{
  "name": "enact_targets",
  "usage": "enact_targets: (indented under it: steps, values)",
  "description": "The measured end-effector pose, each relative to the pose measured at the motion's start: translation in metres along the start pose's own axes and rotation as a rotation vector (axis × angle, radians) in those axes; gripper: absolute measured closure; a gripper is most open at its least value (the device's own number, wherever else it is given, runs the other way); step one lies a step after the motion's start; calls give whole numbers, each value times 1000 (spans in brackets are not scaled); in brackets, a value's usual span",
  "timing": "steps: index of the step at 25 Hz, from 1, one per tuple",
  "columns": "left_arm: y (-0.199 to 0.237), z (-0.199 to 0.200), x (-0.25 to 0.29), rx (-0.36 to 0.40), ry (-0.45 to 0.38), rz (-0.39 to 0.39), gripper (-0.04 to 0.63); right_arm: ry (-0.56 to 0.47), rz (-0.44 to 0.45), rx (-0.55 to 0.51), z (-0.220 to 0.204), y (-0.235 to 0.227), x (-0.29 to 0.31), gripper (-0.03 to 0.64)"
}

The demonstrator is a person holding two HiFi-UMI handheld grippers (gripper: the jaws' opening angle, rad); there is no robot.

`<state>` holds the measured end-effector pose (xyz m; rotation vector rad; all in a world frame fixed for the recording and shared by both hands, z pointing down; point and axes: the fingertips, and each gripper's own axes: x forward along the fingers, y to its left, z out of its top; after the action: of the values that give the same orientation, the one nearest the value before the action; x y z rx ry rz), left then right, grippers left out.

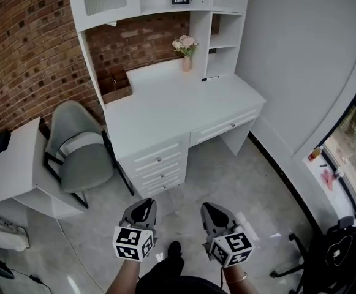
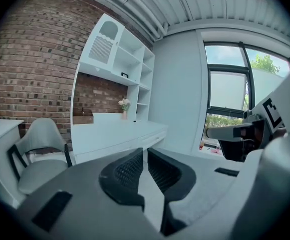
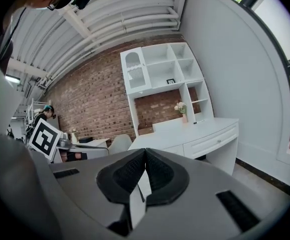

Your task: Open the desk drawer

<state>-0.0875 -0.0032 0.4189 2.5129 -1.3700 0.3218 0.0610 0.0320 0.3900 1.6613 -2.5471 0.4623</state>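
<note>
Grey chair (image 1: 78, 155) far left, beside the table (image 1: 165, 106). My left gripper (image 1: 143, 209) hangs low over the floor, jaws pinched together on nothing, well apart from the furniture. Ahead of it is the drawer stack (image 1: 159, 160), all closed, knobs facing me. My right gripper (image 1: 216, 214) is the same: jaws closed, empty. Both point toward the table, I'd say because this is only the approach. Further right is the wide drawer (image 1: 227, 127) under the tabletop, also closed; can't tell which one is meant. Jaws need opening before any knob.
</note>
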Motion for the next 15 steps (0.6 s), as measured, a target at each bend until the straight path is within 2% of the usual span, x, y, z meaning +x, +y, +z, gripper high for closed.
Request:
enact_targets:
  steps: [8,15]
  values:
    - [53,9,53,-19,22,10,566,18,-24,-9,14,-19,58,612]
    - [76,1,92,-25,69,14,534,36,-37,-8,16,-32,86,612]
